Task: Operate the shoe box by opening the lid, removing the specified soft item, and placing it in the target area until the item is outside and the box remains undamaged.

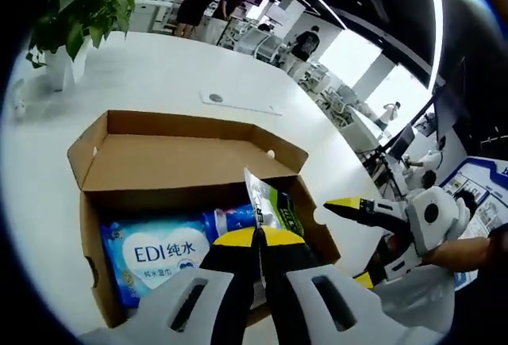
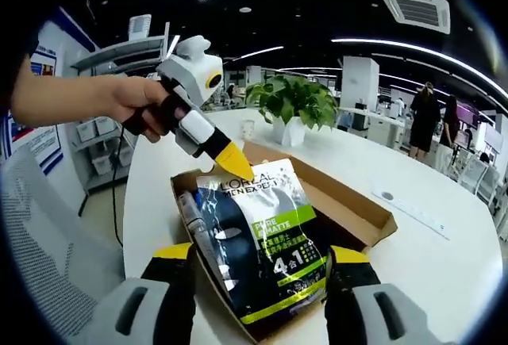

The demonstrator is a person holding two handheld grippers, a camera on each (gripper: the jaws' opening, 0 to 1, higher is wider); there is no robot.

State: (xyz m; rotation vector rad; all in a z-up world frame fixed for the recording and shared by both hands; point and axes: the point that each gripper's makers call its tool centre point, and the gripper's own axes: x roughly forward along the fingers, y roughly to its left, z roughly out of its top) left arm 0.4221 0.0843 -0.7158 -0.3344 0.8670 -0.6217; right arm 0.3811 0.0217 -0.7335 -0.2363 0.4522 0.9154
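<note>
- Yellow-tipped left hand-held gripper pinches the soft pouch by its top edge; it looks light, floppy and probably slippery.
- Right hand-held gripper spread, flanking the pouch over the open shoe box.

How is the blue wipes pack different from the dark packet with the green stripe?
The blue wipes pack lies flat inside the cardboard box; the dark packet is lifted upright, pinched by the left tool. One is light blue, the other black and green. Both are soft packs.
</note>
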